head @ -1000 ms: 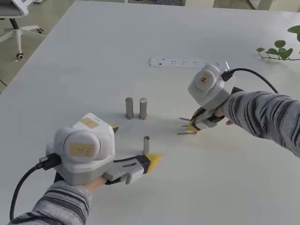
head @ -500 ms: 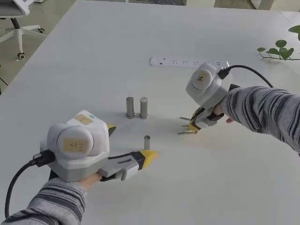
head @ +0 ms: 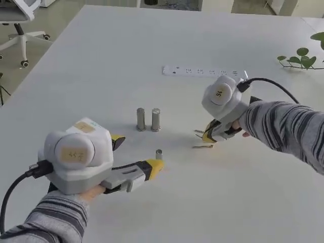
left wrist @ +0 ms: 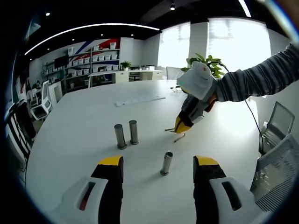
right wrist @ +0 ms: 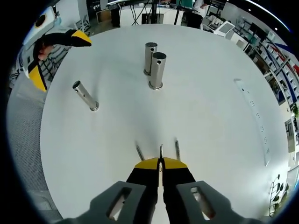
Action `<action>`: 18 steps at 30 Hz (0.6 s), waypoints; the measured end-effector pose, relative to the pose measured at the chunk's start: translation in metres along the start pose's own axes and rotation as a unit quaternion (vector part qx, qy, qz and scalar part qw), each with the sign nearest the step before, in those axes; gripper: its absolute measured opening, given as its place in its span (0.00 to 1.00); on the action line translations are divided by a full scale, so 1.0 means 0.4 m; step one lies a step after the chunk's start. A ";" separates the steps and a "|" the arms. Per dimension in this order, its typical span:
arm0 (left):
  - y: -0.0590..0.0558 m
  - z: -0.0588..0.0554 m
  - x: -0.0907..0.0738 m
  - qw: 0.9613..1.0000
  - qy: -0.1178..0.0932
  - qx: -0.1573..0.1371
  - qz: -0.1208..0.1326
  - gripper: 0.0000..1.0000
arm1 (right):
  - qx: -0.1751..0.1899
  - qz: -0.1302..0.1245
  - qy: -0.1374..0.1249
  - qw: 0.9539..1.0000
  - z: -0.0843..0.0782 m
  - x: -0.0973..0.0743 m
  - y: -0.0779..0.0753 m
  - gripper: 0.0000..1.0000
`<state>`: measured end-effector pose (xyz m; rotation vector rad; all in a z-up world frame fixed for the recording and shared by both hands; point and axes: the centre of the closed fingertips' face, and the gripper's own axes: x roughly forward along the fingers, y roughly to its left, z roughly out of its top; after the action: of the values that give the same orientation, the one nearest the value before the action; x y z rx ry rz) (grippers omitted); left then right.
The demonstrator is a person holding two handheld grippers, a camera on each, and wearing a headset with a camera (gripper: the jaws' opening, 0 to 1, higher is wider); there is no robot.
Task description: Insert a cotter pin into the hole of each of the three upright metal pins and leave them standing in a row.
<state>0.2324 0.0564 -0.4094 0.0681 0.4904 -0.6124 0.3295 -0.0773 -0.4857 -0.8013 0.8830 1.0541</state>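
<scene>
Left gripper is gaping toward the lone metal pin. Right gripper is clenching one cotter pin, with two spare cotter pins lying beside it. Neither that pin nor the paired metal pins are carrying one, so all three insertions are seemingly remaining.

Three steel pins stand upright — two side by side, one apart; thin cotter pins lie nearby.

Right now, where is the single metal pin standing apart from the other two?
In the head view the lone pin stands just ahead of the open left claw, nearer the person than the pair of pins.
</scene>
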 end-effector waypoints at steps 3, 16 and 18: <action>-0.001 0.006 -0.001 1.000 0.001 0.002 -0.001 0.53 | -0.015 -0.011 -0.024 1.000 0.021 -0.015 0.007 0.00; -0.024 0.070 0.021 0.999 -0.008 0.020 -0.031 0.44 | -0.085 -0.047 -0.145 0.985 0.128 -0.089 0.074 0.00; -0.028 0.077 0.026 0.999 -0.006 0.022 -0.038 0.40 | -0.101 -0.053 -0.154 0.981 0.138 -0.102 0.091 0.00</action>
<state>0.2462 0.0353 -0.3860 0.0881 0.4699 -0.6975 0.2970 -0.0334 -0.4304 -0.8159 0.4705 1.1493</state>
